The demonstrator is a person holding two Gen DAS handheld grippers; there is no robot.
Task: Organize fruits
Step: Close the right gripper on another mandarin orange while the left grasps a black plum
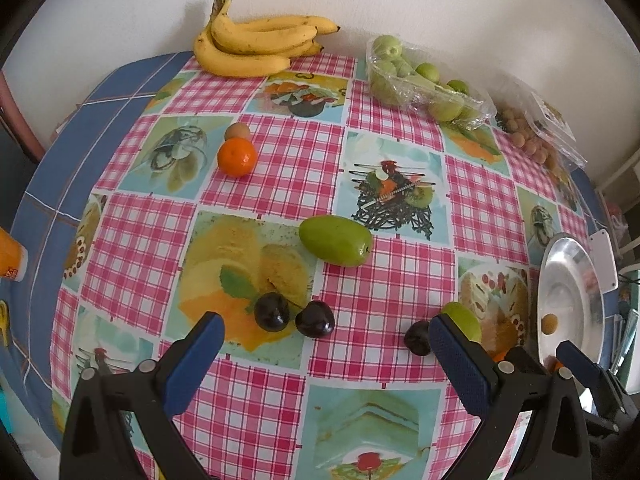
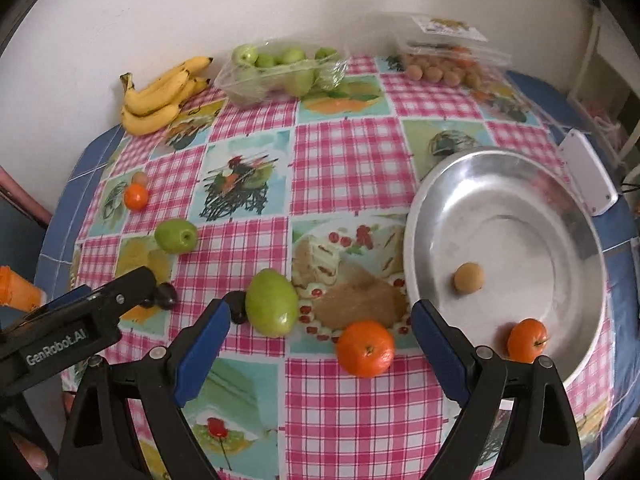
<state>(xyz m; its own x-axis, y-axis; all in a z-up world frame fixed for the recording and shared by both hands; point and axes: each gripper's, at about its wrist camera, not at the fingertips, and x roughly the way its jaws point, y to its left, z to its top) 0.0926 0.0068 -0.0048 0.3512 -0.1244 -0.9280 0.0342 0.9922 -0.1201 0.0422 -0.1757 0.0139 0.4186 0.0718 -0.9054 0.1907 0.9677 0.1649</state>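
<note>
While both claws — left claw and right claw — gape empty, the orange looks firm, light, slightly slick — best pinched across its middle.

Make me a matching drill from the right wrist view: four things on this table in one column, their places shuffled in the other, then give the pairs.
Things:
1. bananas
2. small tan fruit
3. orange on the cloth
4. dark cherry

Places:
A. inside the metal dish
B. at the far edge by the wall
C. between the open fingers of the right hand-held gripper
D. beside the tip of the left hand-held gripper

Pairs: 1-B, 2-A, 3-C, 4-D
</note>
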